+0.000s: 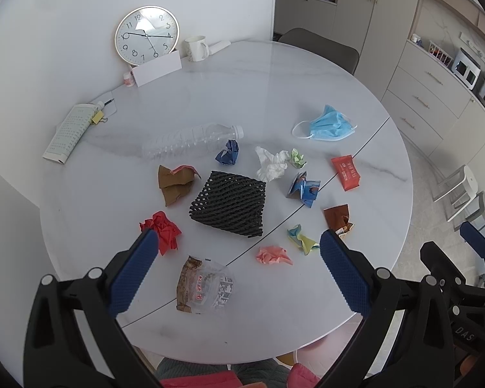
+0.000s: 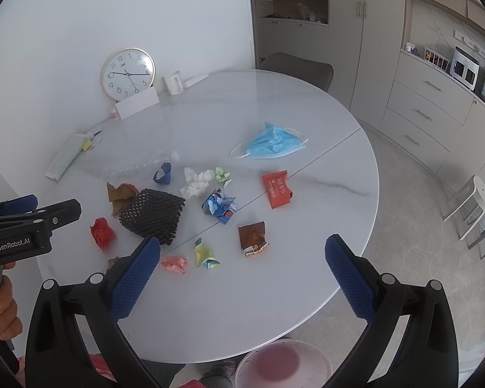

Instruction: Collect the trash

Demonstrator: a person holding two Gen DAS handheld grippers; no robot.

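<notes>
Trash lies scattered on the round white table (image 1: 307, 90): a black foam net (image 1: 229, 208), a clear bottle (image 1: 190, 140), a blue face mask (image 1: 329, 124), a white tissue (image 1: 270, 166), a red paper ball (image 1: 163, 231), a pink paper ball (image 1: 273, 255), a clear snack wrapper (image 1: 205, 286) and several other wrappers. My left gripper (image 1: 239, 270) is open and empty above the table's near edge. My right gripper (image 2: 242, 271) is open and empty, also above the near edge, with the pink paper ball (image 2: 175, 263) by its left finger. A translucent bin (image 2: 283, 363) sits below the table edge.
A wall clock (image 1: 147, 35), a white mug (image 1: 196, 48), a white card (image 1: 156, 68) and a notepad (image 1: 68, 132) stand at the table's far left. A grey chair (image 1: 317, 47) is behind the table. Cabinets (image 2: 423, 110) and stools (image 2: 472, 203) are at right.
</notes>
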